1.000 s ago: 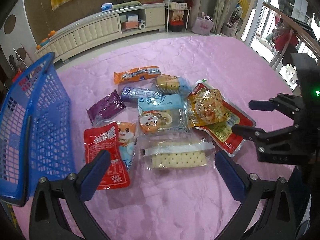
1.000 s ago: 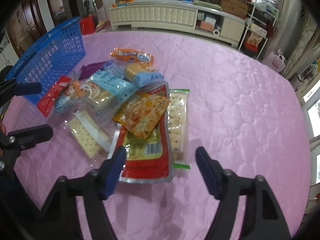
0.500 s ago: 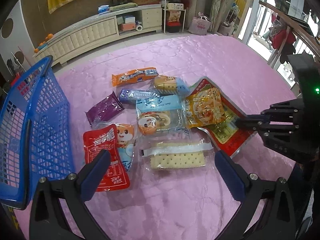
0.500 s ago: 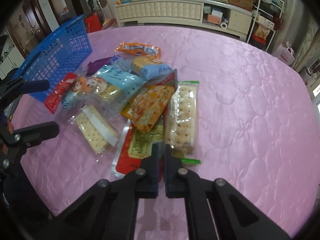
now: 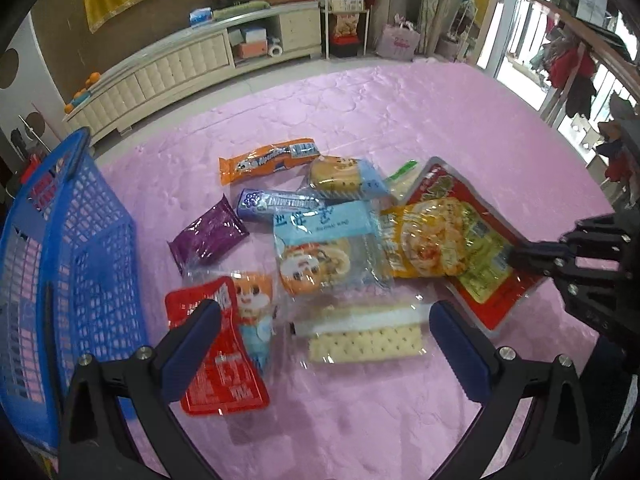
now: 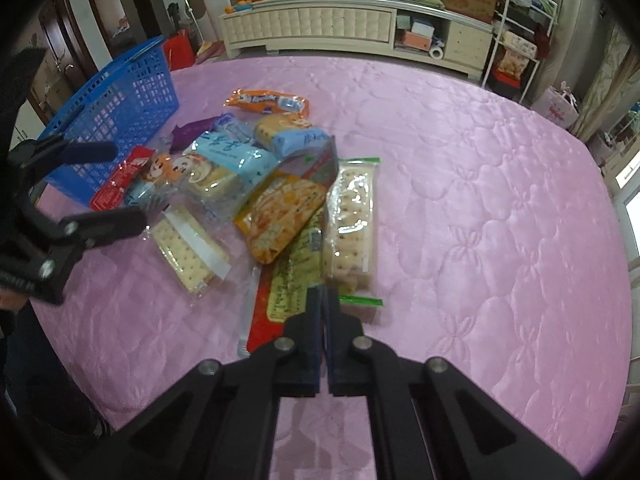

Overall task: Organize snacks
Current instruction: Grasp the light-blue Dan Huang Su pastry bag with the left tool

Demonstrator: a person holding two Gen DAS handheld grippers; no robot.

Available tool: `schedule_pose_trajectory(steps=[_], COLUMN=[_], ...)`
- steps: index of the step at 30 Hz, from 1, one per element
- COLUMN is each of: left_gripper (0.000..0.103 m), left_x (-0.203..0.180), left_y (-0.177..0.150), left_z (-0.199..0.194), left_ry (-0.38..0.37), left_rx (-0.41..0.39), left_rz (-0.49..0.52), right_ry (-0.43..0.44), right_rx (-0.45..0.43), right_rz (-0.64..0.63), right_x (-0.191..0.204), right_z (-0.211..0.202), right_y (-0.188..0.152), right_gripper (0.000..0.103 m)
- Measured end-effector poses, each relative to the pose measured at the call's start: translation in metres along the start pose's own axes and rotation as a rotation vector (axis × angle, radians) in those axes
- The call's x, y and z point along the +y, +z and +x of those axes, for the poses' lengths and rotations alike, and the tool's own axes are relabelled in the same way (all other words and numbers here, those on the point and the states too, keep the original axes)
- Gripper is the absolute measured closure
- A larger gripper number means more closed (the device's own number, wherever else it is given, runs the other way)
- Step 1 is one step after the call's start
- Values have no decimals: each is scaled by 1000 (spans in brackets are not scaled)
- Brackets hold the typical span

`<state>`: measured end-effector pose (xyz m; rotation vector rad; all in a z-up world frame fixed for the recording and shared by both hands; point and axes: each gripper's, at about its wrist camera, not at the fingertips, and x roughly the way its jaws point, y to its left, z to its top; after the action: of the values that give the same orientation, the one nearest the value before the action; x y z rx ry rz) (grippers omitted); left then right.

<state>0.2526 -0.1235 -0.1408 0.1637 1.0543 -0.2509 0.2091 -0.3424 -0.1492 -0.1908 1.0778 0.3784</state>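
A heap of snack packets lies on the pink quilted table. My right gripper (image 6: 322,294) is shut on the near edge of the large red packet (image 6: 260,320), which is tilted up on its edge with a yellow packet (image 6: 280,212) resting against it. In the left wrist view the right gripper (image 5: 516,256) pinches the red packet (image 5: 496,304) from the right. My left gripper (image 5: 324,316) stands open above a clear cracker packet (image 5: 364,340), holding nothing, with a small red pouch (image 5: 216,372) under its left finger.
A blue mesh basket (image 5: 80,260) stands at the table's left edge. An orange packet (image 5: 268,160), a purple one (image 5: 208,236), light-blue cake packets (image 5: 324,240) and a second cracker packet (image 6: 352,220) lie in the heap. Bare pink cloth (image 6: 480,200) spreads to the right.
My right gripper went from open to shut on the red packet's edge, and the packet has tipped up with the yellow one on it. The left gripper stayed open, barely shifting.
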Motion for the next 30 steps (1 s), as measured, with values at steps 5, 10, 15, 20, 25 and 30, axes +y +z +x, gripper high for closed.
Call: schedule_pose_trajectory(steps=[5,10,15,20,25,30], left_gripper=[0,0,13,35,37,37], left_x=[3,2,6,9,0,-3], left_y=[22,35,42,42,30,16], left_z=[29,61,77,83,67,44], left_ry=[-38,-5,-84,-124,-126,-151], left_rx=[53,106,134,138,87,50], left_rz=[23,82,59,46,95,96], right_ry=[12,11,10,15,15,-10], right_rx=[29,38,40,48,38,39], right_rz=[-11,-22,-21,-23,-33,-63], right_x=[0,-3,-7,-8,-4,4], right_z=[10,16,20,22,14,-2], right_y=[7,11,14,16,15,13], right_gripper=[99,99,99,99,99,99])
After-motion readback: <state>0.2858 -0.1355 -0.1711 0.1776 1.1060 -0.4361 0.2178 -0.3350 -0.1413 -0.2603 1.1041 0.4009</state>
